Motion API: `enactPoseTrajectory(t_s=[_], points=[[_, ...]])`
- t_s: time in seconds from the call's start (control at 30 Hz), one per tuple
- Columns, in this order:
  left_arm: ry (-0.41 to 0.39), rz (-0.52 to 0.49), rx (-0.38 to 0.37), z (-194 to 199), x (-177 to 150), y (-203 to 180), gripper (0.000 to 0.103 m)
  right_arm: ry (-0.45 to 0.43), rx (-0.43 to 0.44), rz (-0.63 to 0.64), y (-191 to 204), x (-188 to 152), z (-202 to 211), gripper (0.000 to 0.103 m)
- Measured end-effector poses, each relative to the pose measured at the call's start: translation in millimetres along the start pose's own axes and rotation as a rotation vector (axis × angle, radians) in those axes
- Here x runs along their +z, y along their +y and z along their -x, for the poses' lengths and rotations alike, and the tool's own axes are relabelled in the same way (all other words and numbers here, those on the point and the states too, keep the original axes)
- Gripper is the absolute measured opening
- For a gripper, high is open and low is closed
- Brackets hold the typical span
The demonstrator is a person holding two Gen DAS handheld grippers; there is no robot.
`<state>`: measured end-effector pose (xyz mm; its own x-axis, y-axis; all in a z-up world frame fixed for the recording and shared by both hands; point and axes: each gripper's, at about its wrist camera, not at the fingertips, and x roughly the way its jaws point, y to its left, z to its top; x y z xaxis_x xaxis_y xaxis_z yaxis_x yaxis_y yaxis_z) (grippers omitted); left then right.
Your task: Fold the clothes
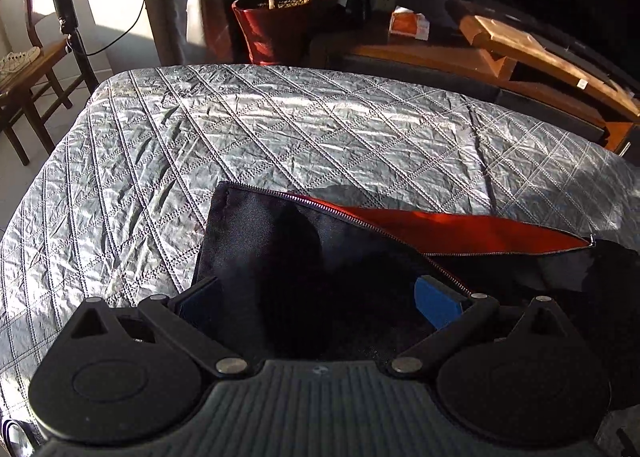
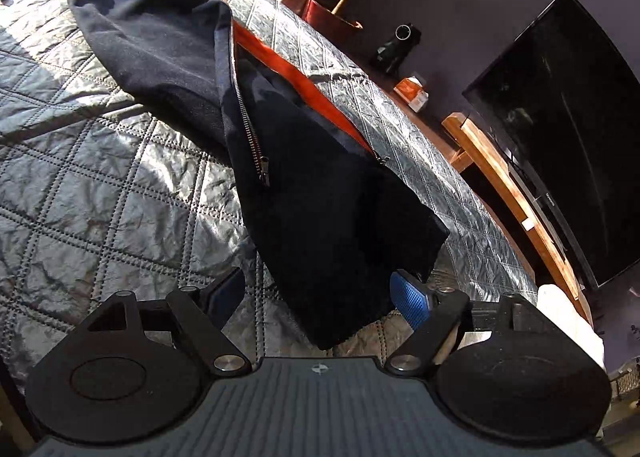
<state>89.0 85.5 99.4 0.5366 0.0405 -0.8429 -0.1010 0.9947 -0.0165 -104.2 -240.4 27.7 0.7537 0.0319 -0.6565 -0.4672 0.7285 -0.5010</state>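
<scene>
We found the left gripper [image 1: 320, 297] with its jaws spread wide, dark fabric of the jacket [image 1: 304, 257] lying between the blue pads [image 1: 438, 299] without being pinched. The right gripper [image 2: 320, 289] likewise had its jaws apart, a lower corner of the jacket [image 2: 320, 217] hanging between them, ungripped.

The left wrist view showed only the near panel of the garment, its zipper [image 1: 360, 223] running diagonally and the orange lining [image 1: 460, 231] exposed to the right. The right wrist view alone showed the garment's full length: the long axis ran from the jaws away toward the far left, where a wide dark portion [image 2: 140, 29] lay spread flat. The zipper pull [image 2: 264, 173] was visible only there.

The jacket lay on the grey quilted cover [image 1: 240, 129] of the bench. Beyond its edge we noted a red plant pot [image 1: 274, 31] and a wooden stand [image 2: 512, 193]; the television [image 2: 560, 117] appeared clearly only in the right view.
</scene>
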Motion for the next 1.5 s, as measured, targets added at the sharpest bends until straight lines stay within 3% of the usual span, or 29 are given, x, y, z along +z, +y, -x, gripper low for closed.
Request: enactPoseTrajectory(t_s=[0.17,0.27,0.4,0.6,0.73,0.77,0.83,0.9,0.93,1.07,1.17,1.37,1.5], points=[[0.029,-0.043,0.011,-10.2,-9.8,-15.5,0.102,-0.037,-0.04,0.079,3.3,-16.6,-17.1,0.083],[0.038,-0.064,0.02,-13.1,-13.1,-20.1,0.102,-0.05,-0.109,0.126,3.9,-25.8,-21.6,0.069],[0.044,-0.076,0.024,-14.6,-15.1,-23.5,0.102,-0.088,-0.113,0.188,8.7,-30.6,-25.9,0.061],[0.057,-0.087,0.029,-17.4,-20.2,-29.6,0.102,-0.102,-0.109,0.302,10.9,-29.8,-29.6,0.06],[0.014,-0.118,0.09,-4.4,-33.5,-45.0,0.102,-0.108,-0.149,0.354,19.3,-35.1,-26.8,0.069],[0.007,-0.14,0.101,-1.5,-37.6,-50.6,0.102,-0.109,-0.145,0.331,18.6,-35.3,-27.0,0.067],[0.015,-0.175,0.099,-0.3,-47.2,-61.2,0.102,-0.094,-0.113,0.268,13.7,-33.6,-28.5,0.053],[0.064,-0.212,0.08,-7.7,-58.3,-71.6,0.102,-0.076,-0.087,0.248,12.7,-31.0,-29.9,0.037],[0.093,-0.231,0.07,-12.1,-64.1,-77.2,0.101,-0.068,-0.069,0.224,10.6,-28.1,-29.7,0.035],[0.185,-0.316,0.045,-28.4,-89.7,-96.4,0.097,-0.065,0.01,-0.02,-24.2,-11.4,-15.0,0.033],[0.179,-0.316,0.058,-31.4,-96.8,-98.2,0.103,-0.077,0.04,-0.133,-51.5,-0.8,-0.7,0.033],[0.19,-0.279,0.031,-33.0,-96.4,-93.3,0.103,-0.091,0.15,-0.399,-123.4,30.6,10.5,0.033],[0.173,-0.309,0.046,-31.1,-97.9,-97.6,0.103,-0.027,0.249,-0.61,-172.5,43.5,-20.4,0.033]])
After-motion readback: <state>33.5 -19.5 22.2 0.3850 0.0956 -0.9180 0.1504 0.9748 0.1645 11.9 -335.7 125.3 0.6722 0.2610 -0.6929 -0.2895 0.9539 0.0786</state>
